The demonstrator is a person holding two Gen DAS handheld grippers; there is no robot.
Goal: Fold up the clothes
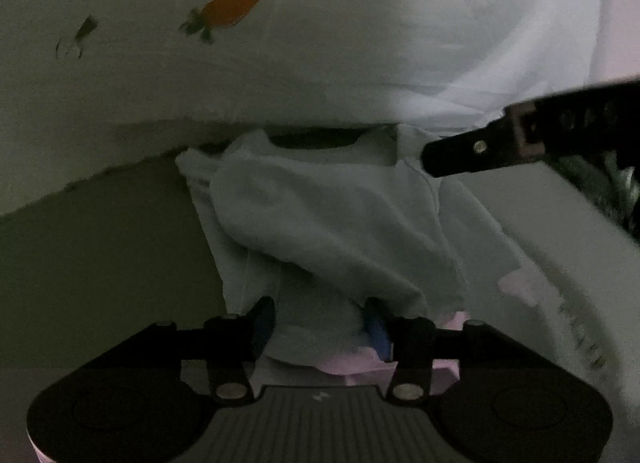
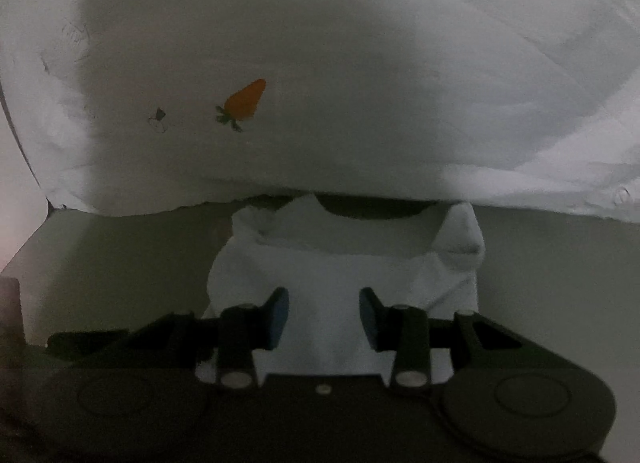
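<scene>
- White bedding with a carrot print [image 2: 244, 101] lies behind our pale garment [image 2: 340, 263]
- Both claws, left claw [image 1: 320, 327] and right claw [image 2: 323, 313], released, mid-fold
- Next we likely need a hem grip

The folded garment [image 2: 340, 263] lies on the table [image 2: 560, 263], directly in front of the right hand-held gripper [image 2: 324, 315]; behind it lies a large sheet [image 2: 360, 83]; the left hand-held gripper [image 1: 320, 327] stands over its near edge.
</scene>
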